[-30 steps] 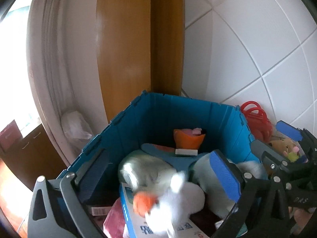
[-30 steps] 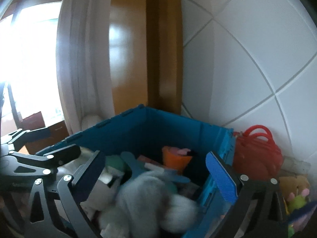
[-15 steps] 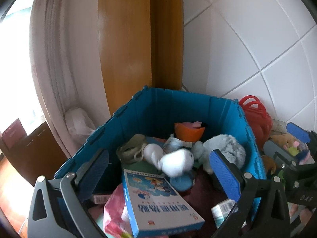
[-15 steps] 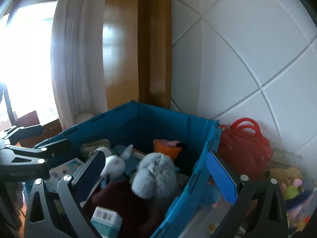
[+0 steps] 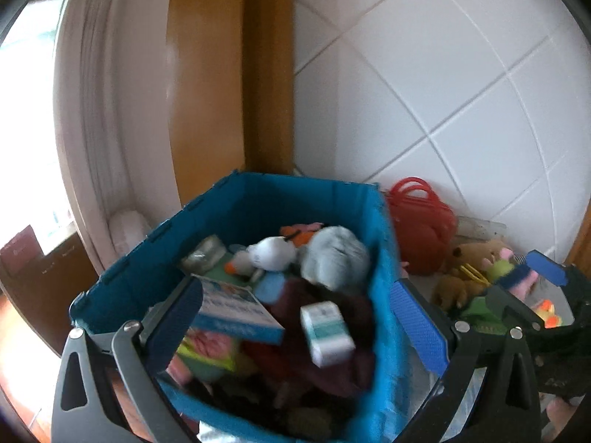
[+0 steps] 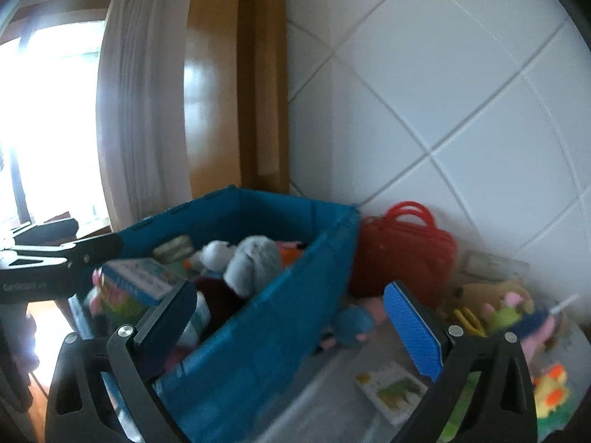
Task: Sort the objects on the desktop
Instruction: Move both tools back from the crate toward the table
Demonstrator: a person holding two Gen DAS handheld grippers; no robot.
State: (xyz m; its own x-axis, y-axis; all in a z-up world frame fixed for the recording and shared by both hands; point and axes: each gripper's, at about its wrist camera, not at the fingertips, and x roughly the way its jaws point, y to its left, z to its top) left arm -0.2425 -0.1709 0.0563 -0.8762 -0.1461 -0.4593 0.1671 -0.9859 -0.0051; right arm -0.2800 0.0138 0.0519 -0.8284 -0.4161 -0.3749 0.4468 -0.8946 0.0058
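Note:
A blue storage crate (image 5: 382, 258) (image 6: 258, 332) holds a white plush (image 5: 271, 253), a grey plush (image 5: 334, 256) (image 6: 251, 262), a blue-and-white book (image 5: 232, 310) (image 6: 140, 280), a small white-and-teal box (image 5: 327, 328) and dark red cloth (image 5: 325, 365). My left gripper (image 5: 295, 325) is open and empty above the crate's near side. My right gripper (image 6: 291, 325) is open and empty over the crate's right wall. The left gripper's fingers (image 6: 74, 251) show at the left of the right wrist view.
A red handbag (image 5: 421, 229) (image 6: 402, 251) stands right of the crate against the tiled wall. Plush toys (image 5: 476, 269) (image 6: 506, 306) and a small picture book (image 6: 391, 387) lie on the desk at right. A curtain (image 6: 140, 110) and wooden frame (image 5: 229, 74) stand behind.
Both grippers have pulled back and to the right, away from the crate. The white and grey plush toys now lie still in the crate. The crate sits further left in both views.

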